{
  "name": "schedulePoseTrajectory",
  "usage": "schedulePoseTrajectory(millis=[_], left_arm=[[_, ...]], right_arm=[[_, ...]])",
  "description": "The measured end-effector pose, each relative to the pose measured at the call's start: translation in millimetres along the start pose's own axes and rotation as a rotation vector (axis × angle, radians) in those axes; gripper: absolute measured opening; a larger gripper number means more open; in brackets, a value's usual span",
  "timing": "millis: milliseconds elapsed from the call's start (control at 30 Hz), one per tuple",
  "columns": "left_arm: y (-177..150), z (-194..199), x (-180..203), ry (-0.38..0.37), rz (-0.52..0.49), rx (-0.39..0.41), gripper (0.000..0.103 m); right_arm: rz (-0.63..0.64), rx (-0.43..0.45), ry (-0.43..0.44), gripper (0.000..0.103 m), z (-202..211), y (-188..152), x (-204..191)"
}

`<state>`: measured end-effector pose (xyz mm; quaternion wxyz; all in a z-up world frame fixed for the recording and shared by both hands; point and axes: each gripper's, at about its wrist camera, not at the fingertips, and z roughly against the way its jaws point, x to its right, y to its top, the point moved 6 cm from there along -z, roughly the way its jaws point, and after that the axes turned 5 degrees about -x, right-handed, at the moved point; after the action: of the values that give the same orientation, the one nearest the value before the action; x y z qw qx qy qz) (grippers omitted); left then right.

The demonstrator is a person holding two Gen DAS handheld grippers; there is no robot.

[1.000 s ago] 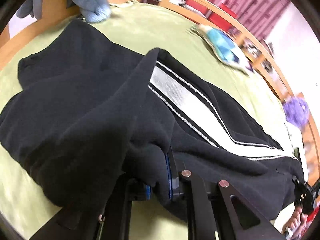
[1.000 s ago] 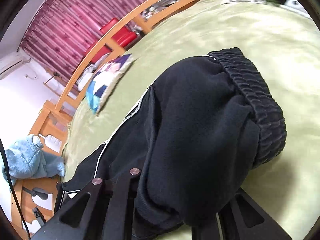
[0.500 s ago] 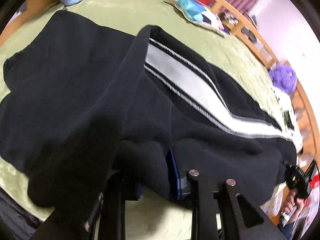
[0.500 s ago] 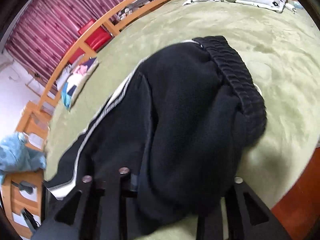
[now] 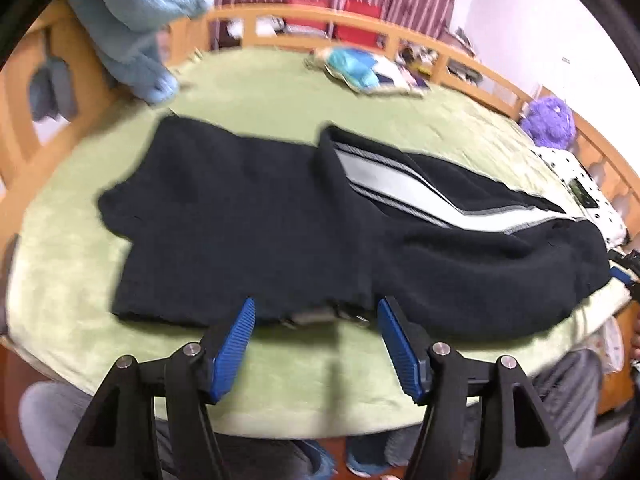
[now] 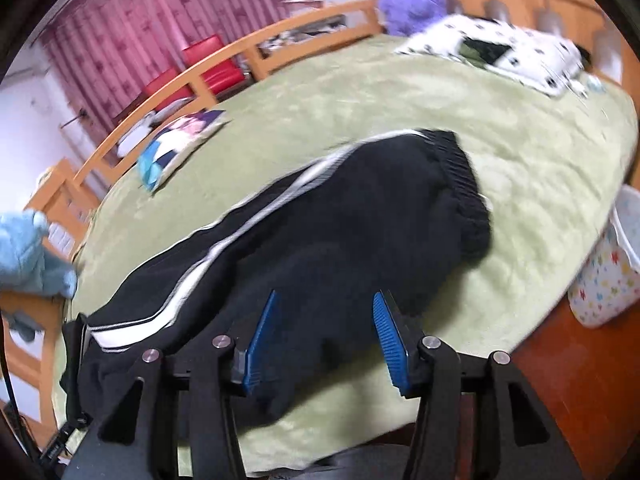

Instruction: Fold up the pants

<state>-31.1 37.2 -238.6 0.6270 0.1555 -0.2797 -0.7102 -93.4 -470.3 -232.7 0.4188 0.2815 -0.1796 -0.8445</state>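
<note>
Black pants (image 5: 248, 220) with a white side stripe (image 5: 400, 184) lie on the green bed cover, one leg laid over the other. My left gripper (image 5: 314, 320) is open and empty, just in front of the pants' near edge, apart from the cloth. In the right wrist view the pants (image 6: 340, 232) show their ribbed waistband (image 6: 464, 184) at the right end. My right gripper (image 6: 324, 312) is open and empty, above the near edge of the pants by the waist.
The green bed cover (image 5: 280, 92) has a wooden rail (image 5: 400, 36) around it. A blue plush (image 5: 132, 28), a printed cushion (image 5: 368, 72), a purple plush (image 5: 550, 120) and a spotted pillow (image 6: 500, 52) lie near the edges. A patterned bin (image 6: 612, 272) stands by the bed's right corner.
Both grippers have let go of the pants and opened. Both have pulled back from the cloth, which now lies flat on the bed.
</note>
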Motion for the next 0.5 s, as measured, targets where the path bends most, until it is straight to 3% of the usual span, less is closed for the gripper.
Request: schedulePoseTrajectory(millis=[200,500], left_arm=[[16.7,1.0,-32.3,0.048,0.010,0.036,0.069],[61.8,-40.6,-127.2,0.041,0.272,0.005,0.067]], right_arm=[[0.114,-0.003,-0.014,0.050,-18.2,-4.1,-62.5],[0.209,-0.038,0.017,0.050,-45.1,-15.6,-112.9]])
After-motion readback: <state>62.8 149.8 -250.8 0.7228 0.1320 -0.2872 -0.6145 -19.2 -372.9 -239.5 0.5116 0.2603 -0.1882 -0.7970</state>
